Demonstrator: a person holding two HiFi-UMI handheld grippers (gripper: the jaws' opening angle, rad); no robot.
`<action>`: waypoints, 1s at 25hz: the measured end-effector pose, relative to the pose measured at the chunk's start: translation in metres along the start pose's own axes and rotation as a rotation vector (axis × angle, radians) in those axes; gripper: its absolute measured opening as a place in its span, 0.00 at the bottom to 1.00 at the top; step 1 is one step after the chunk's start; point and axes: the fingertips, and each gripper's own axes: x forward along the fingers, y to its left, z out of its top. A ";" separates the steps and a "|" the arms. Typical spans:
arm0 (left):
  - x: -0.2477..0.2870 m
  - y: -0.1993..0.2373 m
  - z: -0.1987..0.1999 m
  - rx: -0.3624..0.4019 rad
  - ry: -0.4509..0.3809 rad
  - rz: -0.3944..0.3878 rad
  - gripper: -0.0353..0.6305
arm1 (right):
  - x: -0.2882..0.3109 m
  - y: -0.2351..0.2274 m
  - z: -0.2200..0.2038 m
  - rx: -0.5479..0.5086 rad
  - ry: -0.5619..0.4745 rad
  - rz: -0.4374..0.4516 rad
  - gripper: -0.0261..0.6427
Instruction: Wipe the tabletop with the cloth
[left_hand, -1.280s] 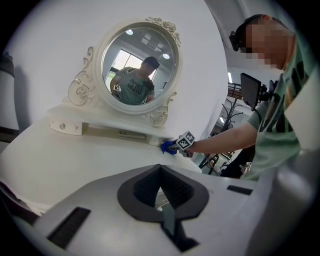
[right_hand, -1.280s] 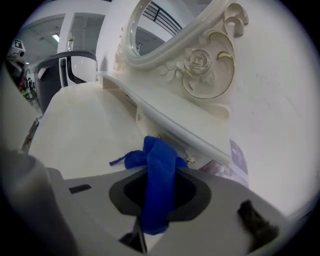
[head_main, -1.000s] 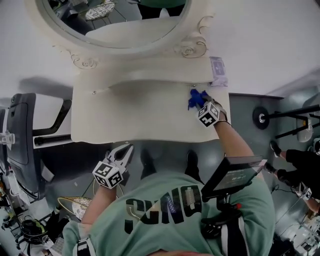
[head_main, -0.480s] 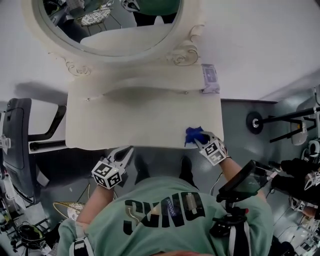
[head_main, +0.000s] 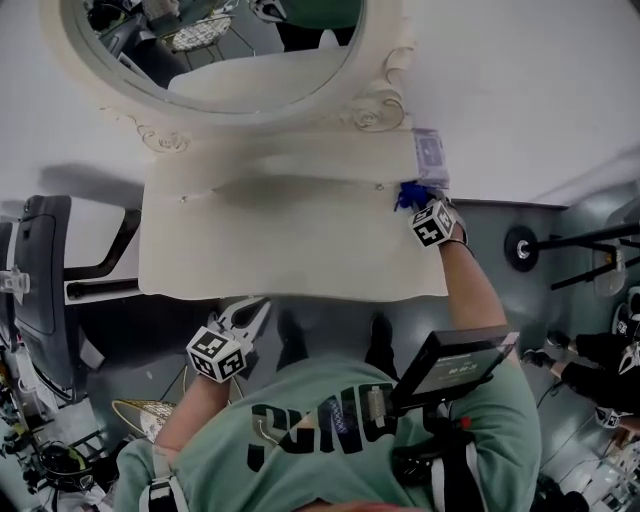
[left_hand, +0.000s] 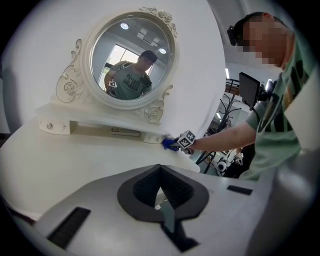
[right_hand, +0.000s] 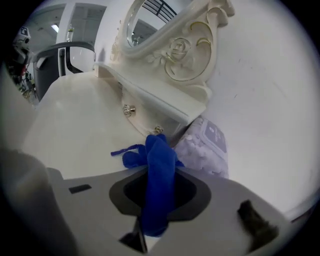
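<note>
While clamping cloth (right_hand: 160, 160) in right gripper (head_main: 420, 205) at tabletop's (head_main: 280, 240) far right corner by pack (right_hand: 207, 145), judging wipe as mid-run with most surface likely pending, idling left gripper (head_main: 255, 308) closed, empty, off front edge.

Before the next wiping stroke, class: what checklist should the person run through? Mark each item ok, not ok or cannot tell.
1. Cloth clamped in the right tool: ok.
2. Cloth pressed onto the tabletop: cannot tell.
3. Space around the cloth free: not ok. A white packet lies right beside it at the back right corner.
4. Tabletop to the left bare for the stroke: ok.
5. Left tool out of the way: ok. It is empty and held off the front edge.
</note>
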 end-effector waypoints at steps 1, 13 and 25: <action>0.000 0.001 -0.001 -0.002 0.000 0.001 0.05 | -0.004 0.009 -0.001 -0.024 0.001 0.018 0.15; 0.023 -0.006 0.008 0.000 -0.012 -0.063 0.05 | -0.158 0.213 -0.113 -0.175 -0.007 0.405 0.15; 0.027 -0.021 0.000 0.024 0.031 -0.060 0.05 | -0.021 -0.051 -0.051 0.115 0.032 -0.017 0.15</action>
